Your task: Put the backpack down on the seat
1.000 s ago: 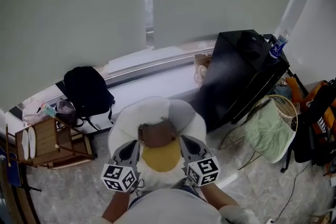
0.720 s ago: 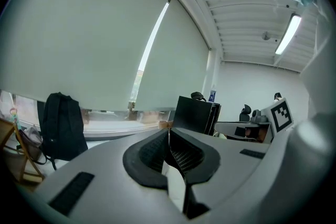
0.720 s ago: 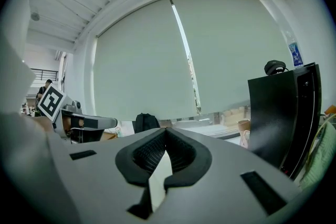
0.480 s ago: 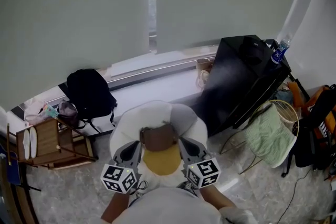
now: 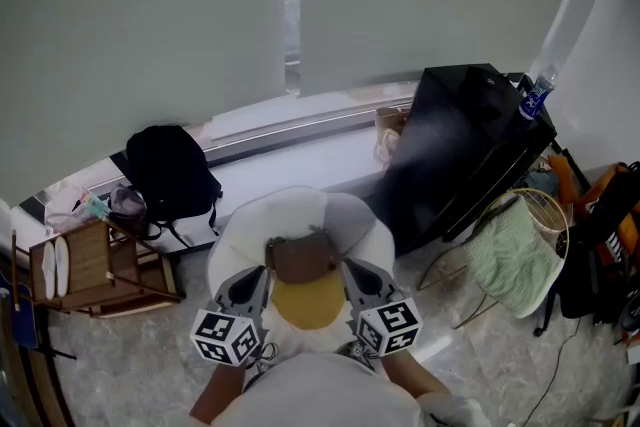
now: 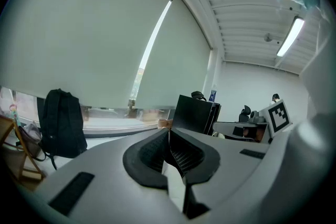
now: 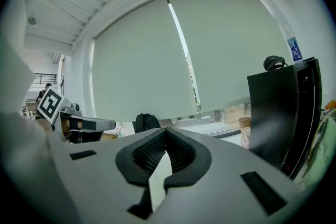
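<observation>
We hold both tools close in over the white round seat [image 5: 245,233]. The left gripper [image 5: 250,280] and the right gripper [image 5: 360,275] each have their jaws pressed together with nothing between them. The black backpack [image 5: 170,173] stands upright on the window ledge [image 5: 300,163], off to our left and well apart from both grippers, so we judge the carry has not begun. The risks we see come from the bag itself. A pinch on a loose strap may slip, and the hanging load could swing into the wooden rack [image 5: 90,270] just beside it. The seat already carries a brown thing [image 5: 300,258] and a yellow thing [image 5: 310,300], so the bag may land on them and slide off. We count one backpack, two grippers, one seat, one rack, one black cabinet [image 5: 455,150] and one bottle [image 5: 534,95] on it.
</observation>
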`<state>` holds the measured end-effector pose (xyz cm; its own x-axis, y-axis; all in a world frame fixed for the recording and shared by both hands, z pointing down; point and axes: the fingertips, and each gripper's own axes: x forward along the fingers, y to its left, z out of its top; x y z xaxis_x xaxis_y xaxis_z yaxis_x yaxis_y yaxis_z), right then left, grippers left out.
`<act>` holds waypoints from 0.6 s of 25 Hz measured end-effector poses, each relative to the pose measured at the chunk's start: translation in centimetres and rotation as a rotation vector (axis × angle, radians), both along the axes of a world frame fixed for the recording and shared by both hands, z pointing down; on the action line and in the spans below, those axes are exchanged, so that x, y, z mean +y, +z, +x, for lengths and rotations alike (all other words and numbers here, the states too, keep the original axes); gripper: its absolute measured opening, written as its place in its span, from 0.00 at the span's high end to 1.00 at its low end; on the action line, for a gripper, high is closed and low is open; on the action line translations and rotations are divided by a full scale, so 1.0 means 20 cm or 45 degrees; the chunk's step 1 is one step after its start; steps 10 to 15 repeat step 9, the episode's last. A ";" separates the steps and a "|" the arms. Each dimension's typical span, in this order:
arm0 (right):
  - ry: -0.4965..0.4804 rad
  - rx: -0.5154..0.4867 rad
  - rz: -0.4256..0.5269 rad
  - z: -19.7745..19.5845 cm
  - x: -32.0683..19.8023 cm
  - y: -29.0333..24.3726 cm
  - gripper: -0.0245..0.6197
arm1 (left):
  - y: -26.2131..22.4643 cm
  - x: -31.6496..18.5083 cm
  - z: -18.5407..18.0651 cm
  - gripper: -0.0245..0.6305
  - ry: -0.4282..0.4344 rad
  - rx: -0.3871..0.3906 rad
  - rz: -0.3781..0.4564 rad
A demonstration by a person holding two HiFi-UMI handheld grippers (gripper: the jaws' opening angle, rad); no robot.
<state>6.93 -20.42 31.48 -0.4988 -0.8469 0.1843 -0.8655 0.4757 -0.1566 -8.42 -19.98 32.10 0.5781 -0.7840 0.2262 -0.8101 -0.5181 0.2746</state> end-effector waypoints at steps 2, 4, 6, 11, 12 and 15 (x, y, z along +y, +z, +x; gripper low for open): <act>-0.002 0.005 -0.003 0.00 0.01 0.00 0.92 | 0.00 0.01 0.01 0.90 0.005 0.004 0.000; -0.004 0.008 -0.003 0.00 0.01 0.00 0.92 | 0.00 0.02 0.02 0.90 0.009 0.008 -0.001; -0.004 0.010 -0.001 0.00 0.02 0.00 0.92 | 0.00 0.02 0.02 0.90 0.012 0.009 -0.001; -0.001 0.011 0.002 0.00 0.02 -0.01 0.92 | -0.01 0.02 0.01 0.90 0.013 0.008 0.002; -0.001 0.011 0.002 0.00 0.02 -0.01 0.92 | -0.01 0.02 0.01 0.90 0.013 0.008 0.002; -0.001 0.011 0.002 0.00 0.02 -0.01 0.92 | -0.01 0.02 0.01 0.90 0.013 0.008 0.002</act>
